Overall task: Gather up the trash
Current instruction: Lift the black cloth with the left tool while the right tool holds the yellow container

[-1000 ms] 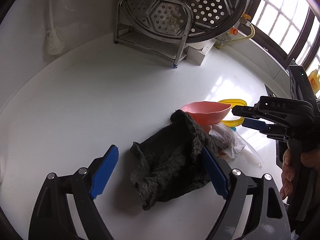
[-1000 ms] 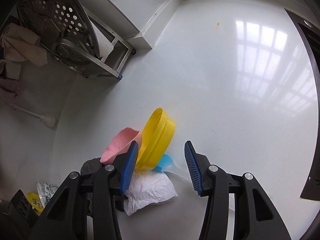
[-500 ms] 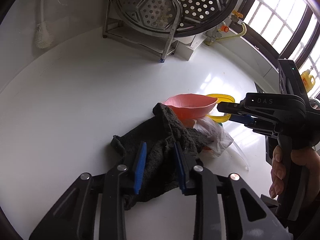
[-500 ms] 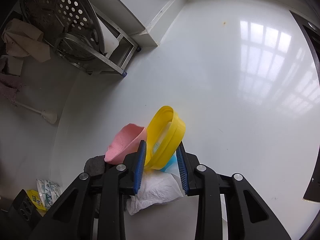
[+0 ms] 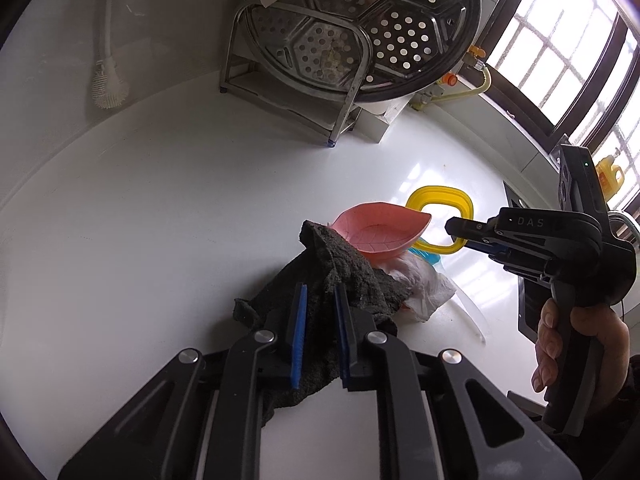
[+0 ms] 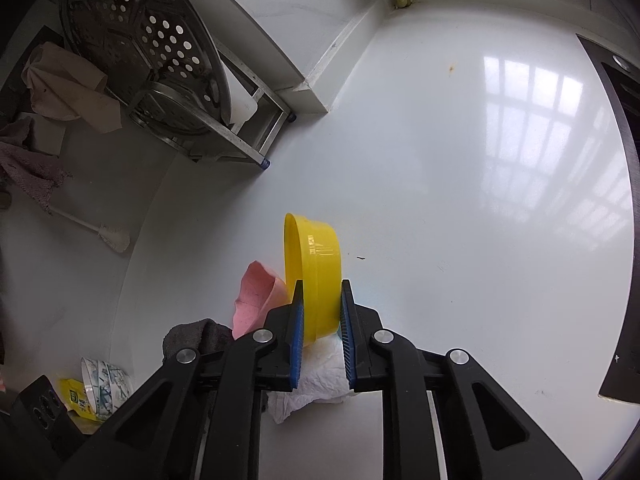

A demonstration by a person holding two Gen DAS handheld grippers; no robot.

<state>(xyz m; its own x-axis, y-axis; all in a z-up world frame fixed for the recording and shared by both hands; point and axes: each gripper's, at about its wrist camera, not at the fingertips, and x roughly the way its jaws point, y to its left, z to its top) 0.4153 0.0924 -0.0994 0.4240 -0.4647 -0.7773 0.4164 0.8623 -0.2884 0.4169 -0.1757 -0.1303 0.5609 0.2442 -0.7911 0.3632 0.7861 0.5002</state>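
A dark grey cloth [image 5: 360, 276] lies crumpled on the white counter [image 5: 160, 220]. My left gripper [image 5: 319, 296] is closing, and its blue pads pinch a fold of that cloth. A pink leaf-shaped dish [image 5: 380, 232] rests on the cloth's far end, over crumpled white plastic [image 5: 424, 288]. My right gripper [image 6: 322, 308] is also closing, with its pads pressed on both sides of a yellow container [image 6: 320, 256] that stands on edge. In the left wrist view the right gripper [image 5: 454, 230] bites the yellow container's rim [image 5: 440, 196], and a hand [image 5: 560, 328] holds its grip.
A steel rack with a perforated steamer tray [image 5: 360, 40] stands at the back wall, with a white brush [image 5: 108, 88] to its left. A dark hob edge [image 6: 624, 160] runs along the right. Stacked bowls and a yellow packet [image 6: 104, 384] sit at the near left.
Both grippers went from wide open to closed. The left one came down onto the dark cloth. The right one closed on the yellow container, which tipped up onto its edge.
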